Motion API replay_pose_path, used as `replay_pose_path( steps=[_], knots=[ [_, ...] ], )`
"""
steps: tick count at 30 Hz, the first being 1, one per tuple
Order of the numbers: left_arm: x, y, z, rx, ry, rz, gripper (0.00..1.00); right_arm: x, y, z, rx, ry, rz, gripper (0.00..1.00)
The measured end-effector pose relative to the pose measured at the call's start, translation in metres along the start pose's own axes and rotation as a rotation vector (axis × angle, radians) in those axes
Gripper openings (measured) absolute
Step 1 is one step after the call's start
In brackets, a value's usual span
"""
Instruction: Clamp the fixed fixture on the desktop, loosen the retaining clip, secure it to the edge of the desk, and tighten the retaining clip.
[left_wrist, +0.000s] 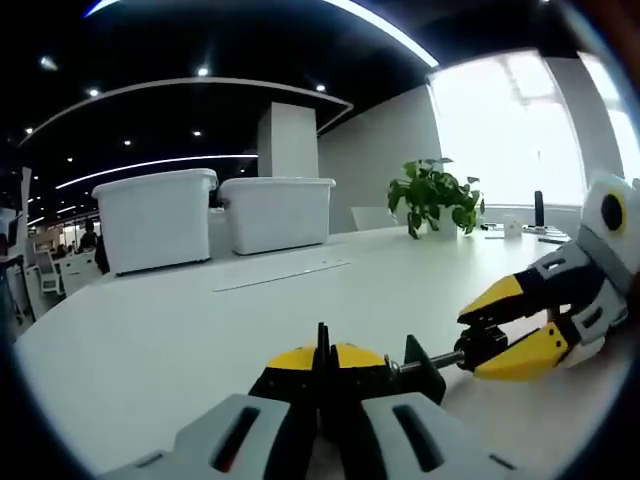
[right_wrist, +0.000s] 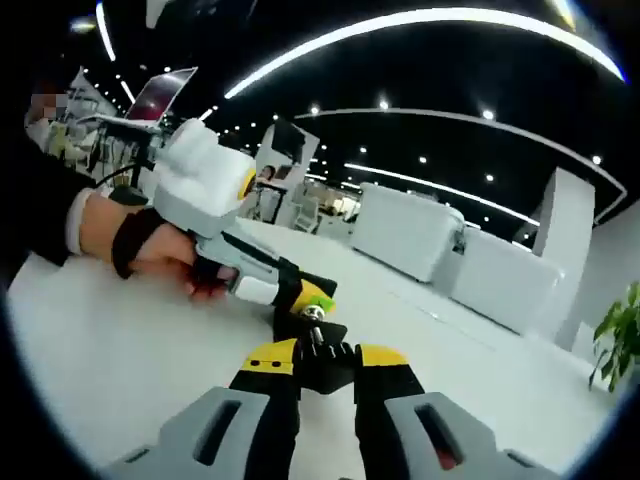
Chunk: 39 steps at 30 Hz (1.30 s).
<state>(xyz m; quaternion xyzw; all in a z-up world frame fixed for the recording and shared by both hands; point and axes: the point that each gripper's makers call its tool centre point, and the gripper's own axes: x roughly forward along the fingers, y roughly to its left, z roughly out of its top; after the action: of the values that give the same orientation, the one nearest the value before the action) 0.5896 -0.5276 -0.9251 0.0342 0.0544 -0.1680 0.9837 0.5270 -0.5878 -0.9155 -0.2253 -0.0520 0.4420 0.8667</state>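
Left tool pinches the fixture, its body mostly hidden.

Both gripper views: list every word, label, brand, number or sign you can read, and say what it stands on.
None can be read.
White bins: blank sides, no label.
Screen in the background of the right gripper view: too blurred to read.
Grippers and black clamp: no markings visible.

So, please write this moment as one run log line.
left gripper: shut on clamp | right gripper: shut on clamp screw knob | clamp on desk
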Motion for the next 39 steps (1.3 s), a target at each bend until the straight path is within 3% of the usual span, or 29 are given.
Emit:
replay_pose_path(
  steps=[7,12,15,23,25,27,28,30,33,34,37,39],
  knots=[
    [0.001,0.0,0.0,0.0,0.0,0.0,0.04,-0.001,0.005,0.001,-0.3,0.006,-0.033,0.18],
    [0.001,-0.001,0.0,0.001,0.0,0.001,0.04,-0.001,0.005,0.0,-0.412,0.013,-0.048,0.18],
    [0.001,-0.001,0.0,0.001,0.001,0.002,0.04,0.0,0.006,-0.001,-0.524,0.02,-0.056,0.18],
    [0.0,0.0,-0.001,0.0,0.001,0.001,0.04,0.001,0.005,0.002,-0.523,0.028,-0.052,0.19],
    [0.0,0.0,-0.001,0.001,0.001,0.0,0.04,0.001,0.008,0.002,-0.411,0.045,-0.008,0.26],
    [0.0,-0.001,-0.001,0.001,0.001,0.0,0.04,0.0,0.004,0.01,-0.22,0.006,0.003,0.36],
    [0.0,-0.001,-0.001,0.001,0.001,0.0,0.04,-0.002,-0.002,0.015,-0.077,-0.017,0.004,0.4],
    [-0.001,-0.001,-0.001,0.005,0.001,0.0,0.04,-0.003,-0.008,0.013,0.136,-0.017,0.023,0.42],
    [-0.001,-0.001,-0.001,0.006,0.0,0.0,0.04,-0.002,-0.014,0.004,0.33,0.0,0.042,0.41],
    [-0.001,-0.001,0.0,0.008,0.0,0.0,0.04,-0.001,-0.012,0.002,0.43,0.001,0.062,0.39],
    [-0.002,-0.002,0.0,0.01,0.0,-0.001,0.04,-0.001,-0.012,0.0,0.555,-0.006,0.087,0.34],
    [-0.002,-0.002,0.0,0.01,0.0,-0.001,0.04,0.0,-0.017,-0.003,0.564,-0.009,0.07,0.33]
  ],
)
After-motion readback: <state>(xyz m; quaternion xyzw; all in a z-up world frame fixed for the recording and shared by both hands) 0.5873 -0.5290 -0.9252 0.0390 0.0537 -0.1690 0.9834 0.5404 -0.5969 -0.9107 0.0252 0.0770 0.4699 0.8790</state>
